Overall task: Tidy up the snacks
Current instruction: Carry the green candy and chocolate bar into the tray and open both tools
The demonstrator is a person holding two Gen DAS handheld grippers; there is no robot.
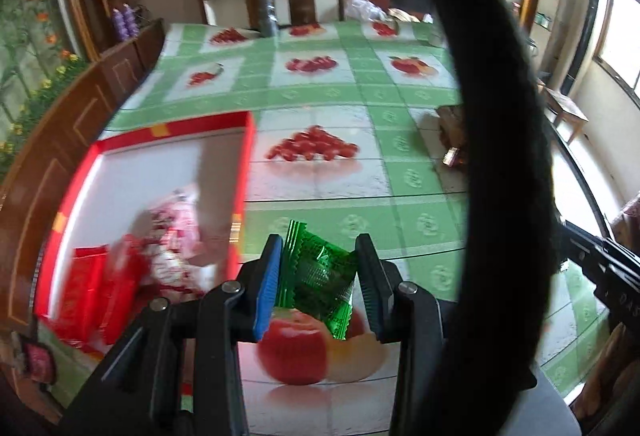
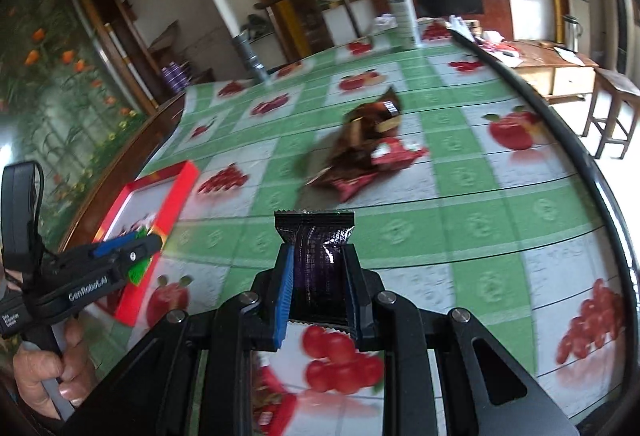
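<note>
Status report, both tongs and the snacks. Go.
Left tongs shut on green packet. Right tongs shut on dark purple packet. Red box holds red snacks. Pile remains on table, nothing blocking.

Bare green-checked fruit-print surface [image 2: 472, 172] lies open at twelve o'clock of both wrist views. At ten o'clock stands the shallow red cardboard box [image 1: 245, 172], part-filled with red and pink wrapped snacks [image 1: 160, 244]. A heap of brown and red snack packets [image 2: 364, 152] blocks the middle.
</note>
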